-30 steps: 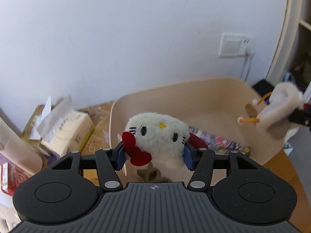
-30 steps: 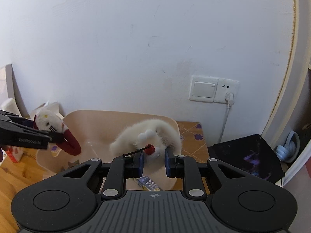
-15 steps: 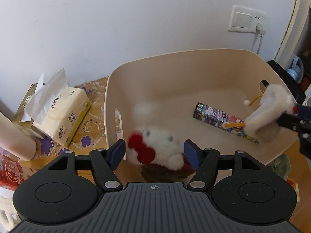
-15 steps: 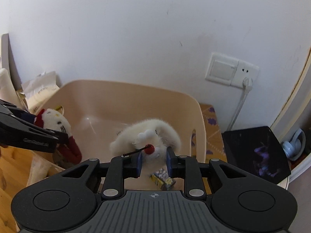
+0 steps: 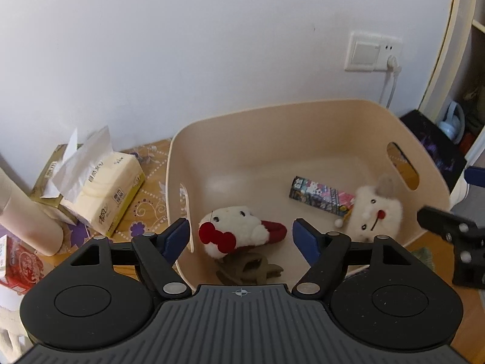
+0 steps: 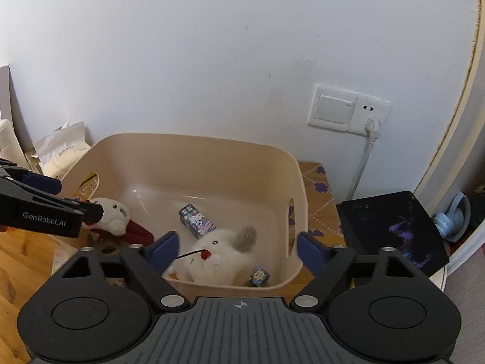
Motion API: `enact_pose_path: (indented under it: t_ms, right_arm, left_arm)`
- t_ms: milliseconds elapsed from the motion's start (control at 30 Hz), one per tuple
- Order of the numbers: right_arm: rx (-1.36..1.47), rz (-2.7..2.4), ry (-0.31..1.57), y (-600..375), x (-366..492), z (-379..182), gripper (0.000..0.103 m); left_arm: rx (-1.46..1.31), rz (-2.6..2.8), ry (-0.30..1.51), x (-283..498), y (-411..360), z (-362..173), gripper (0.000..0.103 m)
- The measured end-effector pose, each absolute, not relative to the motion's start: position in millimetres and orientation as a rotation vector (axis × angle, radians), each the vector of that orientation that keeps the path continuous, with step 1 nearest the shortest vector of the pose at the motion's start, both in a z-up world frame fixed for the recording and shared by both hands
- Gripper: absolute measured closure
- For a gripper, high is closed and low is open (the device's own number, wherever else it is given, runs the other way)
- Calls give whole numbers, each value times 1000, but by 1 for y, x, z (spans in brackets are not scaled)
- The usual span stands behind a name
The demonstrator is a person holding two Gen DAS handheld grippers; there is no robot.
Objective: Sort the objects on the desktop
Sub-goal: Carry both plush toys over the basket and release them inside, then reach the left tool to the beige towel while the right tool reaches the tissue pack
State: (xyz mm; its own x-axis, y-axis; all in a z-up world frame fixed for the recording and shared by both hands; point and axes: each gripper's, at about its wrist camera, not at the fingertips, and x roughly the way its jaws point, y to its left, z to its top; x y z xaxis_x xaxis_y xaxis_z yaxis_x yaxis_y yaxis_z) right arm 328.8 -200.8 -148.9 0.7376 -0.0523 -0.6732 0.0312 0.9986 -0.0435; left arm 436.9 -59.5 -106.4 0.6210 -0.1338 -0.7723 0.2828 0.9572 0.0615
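Both plush toys have dropped into the beige tub point(image 5: 303, 127) since a second ago. The left gripper point(image 5: 241, 236), then clamped on the white cat plush point(image 5: 233, 232), now stands wide open with nothing between its blue pads; that plush lies by the tub's left wall on a tan hair claw point(image 5: 248, 268). The right gripper point(image 6: 238, 250) has likewise spread wide and let go of the fluffy white plush point(image 6: 218, 261) (red nose up), which rests near the tub's front right corner, touching the patterned box point(image 5: 321, 195)
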Motion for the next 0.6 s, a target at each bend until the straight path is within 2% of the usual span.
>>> enact_pose_path:
  t_ms: [267,600]
  right_arm:
    - [-55,-39,679,-203,283,-128,0]
    - [-66,-18,662,-214,229,-110,0]
  left_arm:
    - [157,-206,841,406,-60,-83,25]
    - [138,-149,836,353,-48,-68,24]
